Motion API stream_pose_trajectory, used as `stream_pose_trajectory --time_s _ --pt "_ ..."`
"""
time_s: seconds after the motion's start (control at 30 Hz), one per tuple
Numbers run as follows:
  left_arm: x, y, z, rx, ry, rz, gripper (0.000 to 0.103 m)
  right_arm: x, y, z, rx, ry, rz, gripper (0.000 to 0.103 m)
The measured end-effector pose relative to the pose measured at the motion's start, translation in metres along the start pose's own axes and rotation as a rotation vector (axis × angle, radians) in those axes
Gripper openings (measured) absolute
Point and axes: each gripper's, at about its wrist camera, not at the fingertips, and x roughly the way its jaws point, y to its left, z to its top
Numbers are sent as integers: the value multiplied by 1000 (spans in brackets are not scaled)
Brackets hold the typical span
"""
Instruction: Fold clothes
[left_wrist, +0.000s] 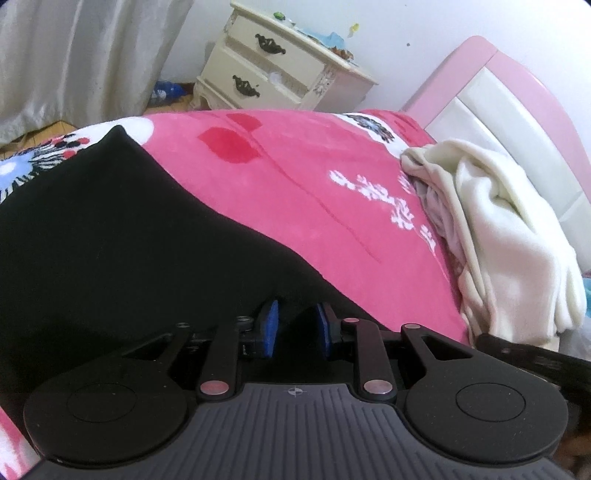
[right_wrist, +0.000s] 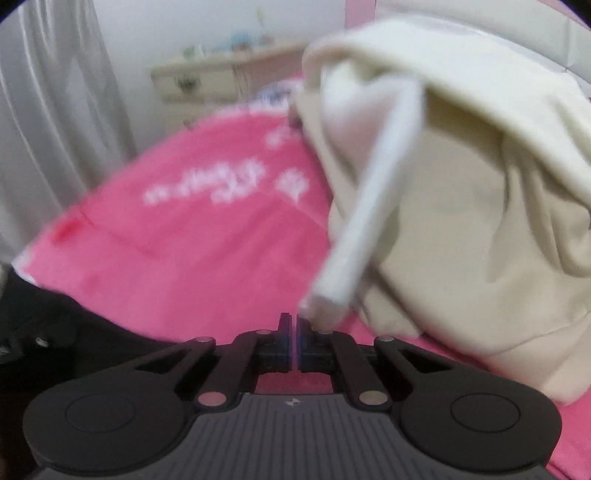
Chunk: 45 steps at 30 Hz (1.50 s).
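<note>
Black garment (left_wrist: 96, 236) lies on the pink blanket (left_wrist: 295, 192) at the bed's near-left side. Left gripper (left_wrist: 294, 326) has its jaws part-way apart w/ a fold of that black cloth pinched btwn the blue pads (left_wrist: 271, 328). Right gripper (right_wrist: 294, 334): jaws pressed together, nothing btwn them; a white strap (right_wrist: 373, 206) hangs just beside. Cream garment (right_wrist: 480, 206) is heaped near the pink headboard (left_wrist: 517, 81). Nightstand (left_wrist: 280, 70) behind.
</note>
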Motion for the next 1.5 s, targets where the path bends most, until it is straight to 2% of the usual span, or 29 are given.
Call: stream_pose_trajectory --time_s 0.07,0.1,0.13,0.2,0.3,0.37,0.43,0.5,0.67,0.87,0.93,0.97,1.0,1.07,1.17,1.33,1.43,1.47,1.5 --pt "-3 -2 0 12 -5 -6 23 -16 -7 -3 -8 46 121 4" --pt "-4 -3 1 21 -8 -16 23 -24 -8 -7 -27 69 139 4" --pt "-5 -5 2 31 -8 -25 23 -34 -10 -12 -53 87 132 9" --pt "-6 -10 3 61 -5 -50 23 -53 -19 -21 -80 92 119 32" --pt "-6 -27 5 170 2 -108 23 -76 -47 -32 -91 79 75 36" --pt "1 -42 6 272 45 -163 24 -85 -69 -33 -70 71 46 36" --pt "10 -54 8 337 83 -195 24 -84 -88 -30 -17 82 50 39" --pt "21 -64 11 362 115 -218 24 -81 -108 -28 59 90 50 41" --pt "45 -85 5 444 187 -237 24 -60 -139 -35 247 151 94 41" --pt "54 -88 -12 493 170 -204 22 -45 -125 -32 183 206 124 38" --pt "54 -87 -16 492 146 -197 19 -38 -117 -31 140 238 101 27" --pt "53 -87 -18 495 132 -191 17 -35 -113 -32 121 247 74 15" --pt "52 -87 -21 500 116 -181 14 -36 -111 -33 114 237 60 7" --pt "50 -88 -23 495 94 -171 11 -42 -109 -36 110 180 47 5" --pt "50 -87 -24 484 71 -157 10 -63 -111 -47 135 7 -13 5" --pt "50 -89 -28 471 46 -132 11 -49 -123 -68 277 -52 -72 6" --pt "48 -88 -28 455 34 -129 12 -53 -135 -72 381 -95 -61 16" --pt "47 -87 -27 447 28 -128 12 -58 -140 -73 413 -115 -63 27" --pt "46 -86 -25 438 19 -124 12 -65 -145 -73 434 -146 -75 31"
